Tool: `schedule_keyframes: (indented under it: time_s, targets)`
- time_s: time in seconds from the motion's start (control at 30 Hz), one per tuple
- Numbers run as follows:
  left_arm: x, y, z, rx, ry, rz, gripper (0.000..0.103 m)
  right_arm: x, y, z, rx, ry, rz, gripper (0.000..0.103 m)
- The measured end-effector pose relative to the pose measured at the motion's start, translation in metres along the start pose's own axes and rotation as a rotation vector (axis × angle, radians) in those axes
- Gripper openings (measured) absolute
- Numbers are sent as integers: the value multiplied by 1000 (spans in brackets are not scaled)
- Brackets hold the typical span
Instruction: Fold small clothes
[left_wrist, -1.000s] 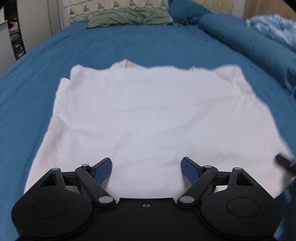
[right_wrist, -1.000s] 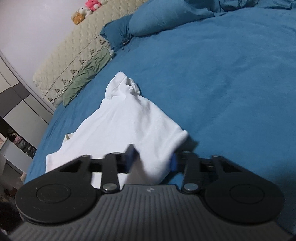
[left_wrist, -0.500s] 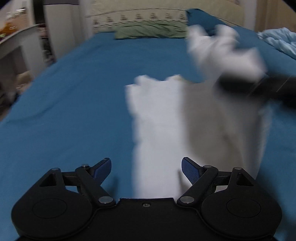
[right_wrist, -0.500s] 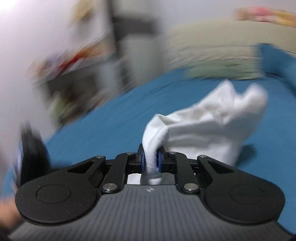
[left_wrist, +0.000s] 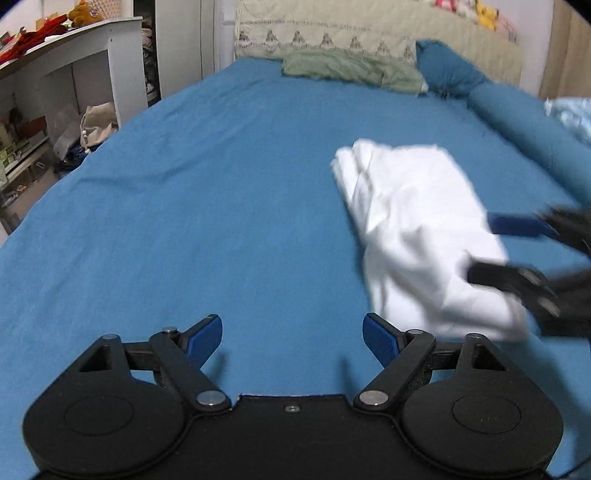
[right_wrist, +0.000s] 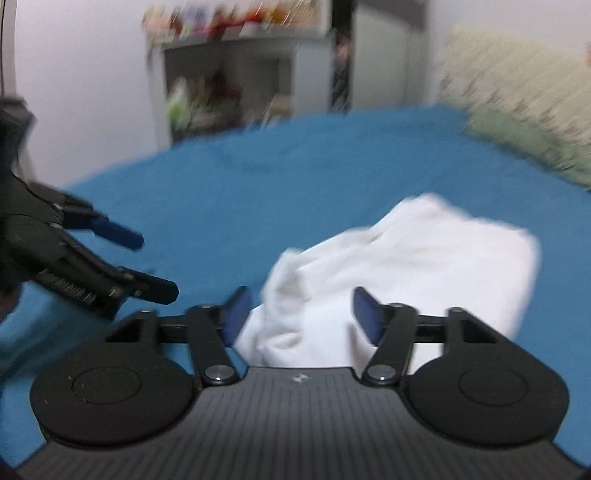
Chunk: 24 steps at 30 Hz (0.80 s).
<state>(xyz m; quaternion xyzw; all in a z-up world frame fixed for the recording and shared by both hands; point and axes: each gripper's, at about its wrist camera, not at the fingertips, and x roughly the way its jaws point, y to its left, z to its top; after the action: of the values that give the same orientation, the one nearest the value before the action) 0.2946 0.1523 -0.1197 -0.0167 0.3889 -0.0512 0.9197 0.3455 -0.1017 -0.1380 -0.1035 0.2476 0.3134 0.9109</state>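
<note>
A small white garment (left_wrist: 417, 229) lies bunched and partly folded on the blue bed (left_wrist: 221, 206). In the right wrist view it (right_wrist: 406, 266) sits right in front of my right gripper (right_wrist: 301, 312), which is open with the cloth's near edge between its fingers. That gripper shows blurred at the right of the left wrist view (left_wrist: 491, 247), open at the garment's right side. My left gripper (left_wrist: 291, 336) is open and empty over bare sheet, left of the garment. It also shows at the left of the right wrist view (right_wrist: 144, 262).
A green pillow (left_wrist: 351, 70) and a beige headboard (left_wrist: 369, 33) stand at the bed's far end. A blue bolster (left_wrist: 524, 125) lies along the right. A white shelf unit (left_wrist: 55, 92) with clutter stands off the bed's left side.
My right gripper carried the garment's edge over, then opened and let it drop into a bunched fold. My left gripper stayed open and now sits off the cloth, to its left.
</note>
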Motion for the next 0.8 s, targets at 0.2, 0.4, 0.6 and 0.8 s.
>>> schedule_keyframes:
  time_s: [0.2, 0.4, 0.6, 0.8]
  targets:
    - [3, -28, 24, -32, -42, -85, 87, -46, -1, -68, 81, 19, -286, 91]
    - [27, -53, 38, -34, -31, -105, 87, -32, 2, -103, 234, 47, -387, 86]
    - [43, -51, 39, -76, -12, -100, 87, -8, -3, -98, 321, 44, -407, 82]
    - [47, -51, 38, -82, -9, -101, 87, -7, -4, -98, 316, 52, -416, 81]
